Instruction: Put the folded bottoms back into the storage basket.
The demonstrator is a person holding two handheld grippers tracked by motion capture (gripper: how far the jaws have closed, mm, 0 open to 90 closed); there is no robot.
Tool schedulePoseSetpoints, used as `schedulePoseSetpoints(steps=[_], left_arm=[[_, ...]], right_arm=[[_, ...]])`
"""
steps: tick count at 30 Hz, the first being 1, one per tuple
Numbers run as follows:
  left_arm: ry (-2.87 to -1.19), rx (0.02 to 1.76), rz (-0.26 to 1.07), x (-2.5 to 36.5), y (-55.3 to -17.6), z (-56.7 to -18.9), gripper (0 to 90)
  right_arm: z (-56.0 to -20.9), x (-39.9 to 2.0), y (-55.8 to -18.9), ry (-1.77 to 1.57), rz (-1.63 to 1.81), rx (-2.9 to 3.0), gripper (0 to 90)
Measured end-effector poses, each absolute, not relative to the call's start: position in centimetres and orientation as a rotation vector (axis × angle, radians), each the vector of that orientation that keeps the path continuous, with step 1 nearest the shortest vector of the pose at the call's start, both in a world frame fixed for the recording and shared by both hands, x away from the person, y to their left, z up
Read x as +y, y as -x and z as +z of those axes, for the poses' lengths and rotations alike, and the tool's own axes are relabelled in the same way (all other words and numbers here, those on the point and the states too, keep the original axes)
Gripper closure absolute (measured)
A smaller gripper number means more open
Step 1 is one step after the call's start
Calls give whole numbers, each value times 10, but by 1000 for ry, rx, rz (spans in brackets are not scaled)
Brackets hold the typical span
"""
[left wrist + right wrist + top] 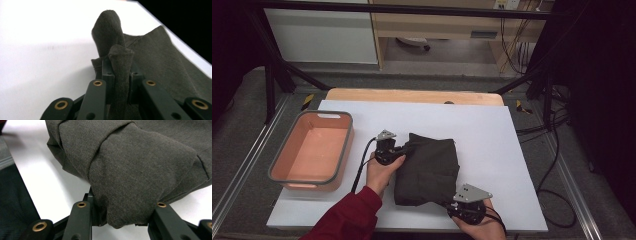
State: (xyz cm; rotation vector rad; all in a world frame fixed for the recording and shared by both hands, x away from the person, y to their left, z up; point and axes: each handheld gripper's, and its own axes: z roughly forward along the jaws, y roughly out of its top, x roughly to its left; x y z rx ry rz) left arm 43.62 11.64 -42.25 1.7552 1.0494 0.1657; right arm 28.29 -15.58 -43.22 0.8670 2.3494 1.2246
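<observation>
A folded dark grey cloth (428, 167) lies in the middle of the white table sheet (492, 130). My left gripper (404, 148) is at the cloth's upper left corner, shut on a pinched ridge of it. In the left gripper view that fold (121, 65) stands up between the jaws of the left gripper (120, 72), with the rest of the cloth (160, 57) spreading away to the right. My right gripper (451, 202) is at the cloth's near right corner. In the right gripper view a thick bundle of cloth (135, 162) is clamped by the right gripper (122, 217).
An orange basket with a grey rim (286, 144) stands empty at the table's left side. A red sleeve (347, 215) comes in from the bottom. The wooden table edge (412, 95) runs along the far side, with dark frame legs and cables beyond.
</observation>
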Motion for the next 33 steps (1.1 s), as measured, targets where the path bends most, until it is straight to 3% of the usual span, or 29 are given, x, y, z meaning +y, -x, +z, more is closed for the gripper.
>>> schedulePoseSetpoints(steps=[17,33], left_arm=[[-1768,960,273,126,-437,-358,812],[-1752,982,327,162,-438,-330,811]], right_arm=[[-399,-138,-286,-815,1319,2271,664],[-375,-107,-303,-759,1364,2327,662]])
